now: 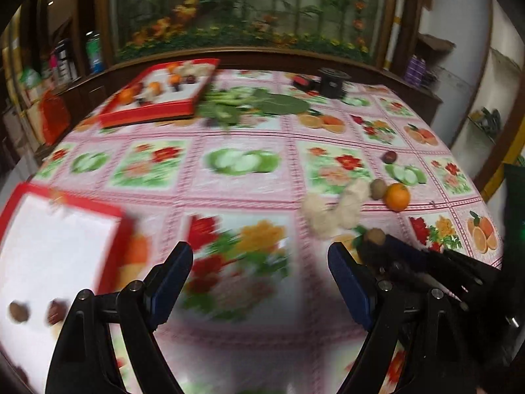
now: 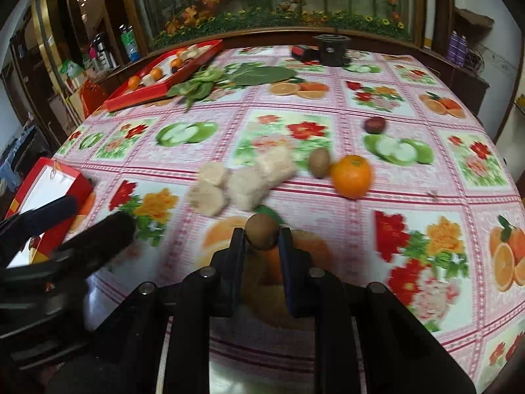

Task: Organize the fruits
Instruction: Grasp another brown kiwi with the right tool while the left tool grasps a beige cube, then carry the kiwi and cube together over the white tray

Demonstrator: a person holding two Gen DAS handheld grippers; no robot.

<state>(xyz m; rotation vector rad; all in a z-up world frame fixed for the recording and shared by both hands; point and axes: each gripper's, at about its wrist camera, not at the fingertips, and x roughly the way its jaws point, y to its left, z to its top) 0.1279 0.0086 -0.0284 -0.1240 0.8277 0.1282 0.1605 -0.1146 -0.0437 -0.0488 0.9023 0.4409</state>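
Observation:
My right gripper [image 2: 261, 239] is shut on a brown kiwi [image 2: 261, 231], held just above the flowered tablecloth; the left wrist view shows that kiwi [image 1: 376, 237] at the tips of the right gripper. My left gripper [image 1: 261, 262] is open with nothing between its fingers, over the cloth beside a red tray [image 1: 65, 229] that holds two small brown fruits [image 1: 19, 311]. Loose on the cloth lie an orange [image 2: 351, 175], another kiwi [image 2: 319, 162], a dark plum [image 2: 374, 124] and several pale ginger-like lumps [image 2: 242, 182].
A second red tray [image 2: 157, 93] with oranges and other fruit sits at the far left of the table, with leafy greens [image 2: 236, 77] beside it. A black pot [image 2: 331, 50] stands at the far edge. Shelves and a planter surround the table.

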